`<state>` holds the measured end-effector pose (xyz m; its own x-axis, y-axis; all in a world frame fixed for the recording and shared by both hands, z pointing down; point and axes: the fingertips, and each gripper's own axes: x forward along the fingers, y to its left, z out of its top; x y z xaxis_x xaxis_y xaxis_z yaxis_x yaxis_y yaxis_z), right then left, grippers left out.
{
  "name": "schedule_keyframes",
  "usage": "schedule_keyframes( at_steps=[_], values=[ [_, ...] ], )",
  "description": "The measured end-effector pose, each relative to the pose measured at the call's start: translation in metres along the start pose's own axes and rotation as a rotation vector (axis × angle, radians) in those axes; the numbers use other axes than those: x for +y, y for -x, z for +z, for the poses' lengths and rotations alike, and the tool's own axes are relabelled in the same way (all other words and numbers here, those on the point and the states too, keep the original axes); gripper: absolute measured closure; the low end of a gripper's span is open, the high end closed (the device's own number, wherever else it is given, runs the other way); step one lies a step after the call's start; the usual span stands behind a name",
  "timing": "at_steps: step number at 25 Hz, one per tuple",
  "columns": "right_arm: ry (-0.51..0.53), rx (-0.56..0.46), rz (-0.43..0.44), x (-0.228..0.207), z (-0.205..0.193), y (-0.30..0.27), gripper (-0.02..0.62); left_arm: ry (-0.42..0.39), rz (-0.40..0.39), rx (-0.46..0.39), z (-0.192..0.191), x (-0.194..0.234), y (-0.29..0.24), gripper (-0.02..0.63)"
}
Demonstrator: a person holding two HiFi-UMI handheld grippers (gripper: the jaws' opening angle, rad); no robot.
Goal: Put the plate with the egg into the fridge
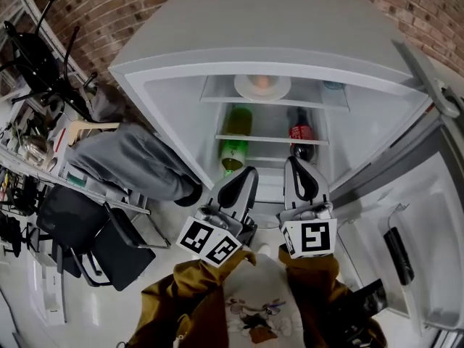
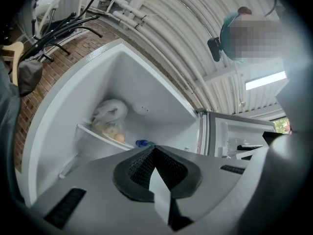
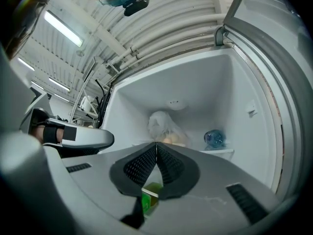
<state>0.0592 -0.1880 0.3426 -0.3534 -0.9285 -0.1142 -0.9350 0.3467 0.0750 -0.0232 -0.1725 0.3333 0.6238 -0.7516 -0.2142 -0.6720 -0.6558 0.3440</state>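
The white plate (image 1: 262, 85) with a pale orange egg (image 1: 262, 80) on it rests on the top shelf (image 1: 217, 97) of the open fridge. Both grippers hang below it, in front of the lower shelves and apart from the plate. My left gripper (image 1: 243, 174) is shut with nothing in it, and its pads meet in the left gripper view (image 2: 154, 149). My right gripper (image 1: 296, 162) is likewise shut and empty (image 3: 156, 145). From below, the right gripper view shows the egg (image 3: 171, 140) under a whitish shape on that shelf.
A green bottle (image 1: 233, 154) and a dark red-labelled bottle (image 1: 301, 140) stand on lower shelves just behind the jaws. A blue bottle (image 3: 214, 138) lies at the top shelf's right. The fridge door (image 1: 428, 223) hangs open at right. Grey cloth (image 1: 130, 162) and chairs (image 1: 87, 230) are at left.
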Motion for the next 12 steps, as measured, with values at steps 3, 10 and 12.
schedule_keyframes(
  at_steps=[3, 10, 12],
  values=[
    [-0.017, -0.009, 0.007, 0.005, 0.000, -0.004, 0.589, 0.004, 0.012, 0.006, 0.001, 0.004, 0.004, 0.600],
    [-0.024, 0.034, 0.018, 0.009, -0.004, -0.007, 0.589, 0.012, 0.000, 0.007, 0.000, 0.001, 0.001, 0.600],
    [-0.022, -0.017, 0.015, 0.009, 0.007, -0.007, 0.589, 0.008, -0.001, 0.008, 0.001, 0.001, 0.001, 0.600]
  ],
)
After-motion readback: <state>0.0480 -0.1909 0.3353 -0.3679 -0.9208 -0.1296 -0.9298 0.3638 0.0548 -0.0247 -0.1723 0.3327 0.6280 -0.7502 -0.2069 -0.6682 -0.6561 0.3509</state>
